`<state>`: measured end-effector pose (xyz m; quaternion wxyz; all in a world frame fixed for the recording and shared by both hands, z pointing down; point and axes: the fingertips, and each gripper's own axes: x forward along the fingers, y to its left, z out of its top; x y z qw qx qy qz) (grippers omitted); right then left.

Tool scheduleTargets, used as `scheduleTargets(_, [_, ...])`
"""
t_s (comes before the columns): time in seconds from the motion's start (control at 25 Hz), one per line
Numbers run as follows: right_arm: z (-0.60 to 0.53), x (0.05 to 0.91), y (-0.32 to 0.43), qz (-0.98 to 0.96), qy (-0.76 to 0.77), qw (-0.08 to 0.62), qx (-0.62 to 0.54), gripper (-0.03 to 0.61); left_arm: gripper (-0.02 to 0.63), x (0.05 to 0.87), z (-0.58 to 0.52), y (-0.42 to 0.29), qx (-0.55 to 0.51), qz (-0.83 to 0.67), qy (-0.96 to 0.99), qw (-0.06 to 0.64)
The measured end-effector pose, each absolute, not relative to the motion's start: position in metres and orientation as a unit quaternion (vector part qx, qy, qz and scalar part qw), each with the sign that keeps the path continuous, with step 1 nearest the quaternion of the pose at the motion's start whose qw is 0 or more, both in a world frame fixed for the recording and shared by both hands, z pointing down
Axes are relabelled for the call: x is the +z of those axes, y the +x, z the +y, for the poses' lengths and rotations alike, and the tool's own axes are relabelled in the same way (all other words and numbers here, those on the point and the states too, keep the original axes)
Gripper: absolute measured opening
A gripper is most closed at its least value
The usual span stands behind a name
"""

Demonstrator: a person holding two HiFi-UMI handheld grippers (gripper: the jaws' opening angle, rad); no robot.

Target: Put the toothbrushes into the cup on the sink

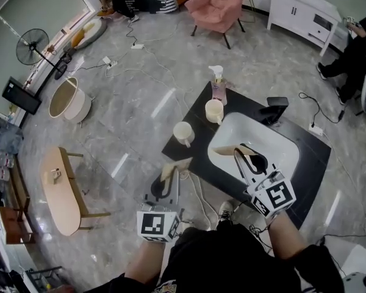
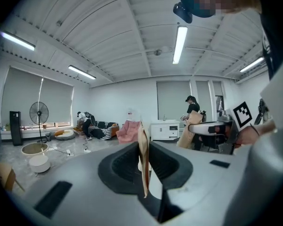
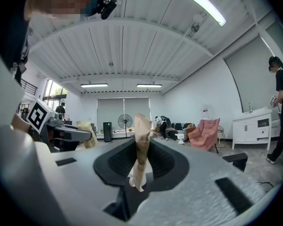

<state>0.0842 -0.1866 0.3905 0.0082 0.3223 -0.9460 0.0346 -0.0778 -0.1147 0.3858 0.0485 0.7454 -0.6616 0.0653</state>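
Note:
The black counter [image 1: 189, 140] holds a white sink basin [image 1: 280, 144]. Two cream cups stand on it left of the basin, one [image 1: 214, 110] by the basin's far corner and one [image 1: 183, 133] nearer me. My left gripper [image 1: 175, 163] [image 2: 144, 140] hovers at the counter's near left corner, its tan pads pressed together with nothing between them. My right gripper [image 1: 229, 151] [image 3: 141, 126] is held over the basin's near left part, pads likewise together and empty. No toothbrush shows in any view.
A pump bottle [image 1: 218, 84] stands behind the far cup, and a black device [image 1: 276, 108] sits at the basin's far edge. Cables [image 1: 140, 60] run across the grey floor. A wooden table [image 1: 61, 191], a tub [image 1: 67, 99], a fan [image 1: 32, 46] and a pink armchair [image 1: 219, 5] stand around.

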Motion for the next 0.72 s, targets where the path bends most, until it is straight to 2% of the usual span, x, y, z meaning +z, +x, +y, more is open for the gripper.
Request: scheduleTargets(0.72, [-0.221,0.391,0.071,-0.936,0.351,0.013,0.03,0.075,0.058,0.393,-0.173,-0.106,0.054,-0.647,0.76,0.028])
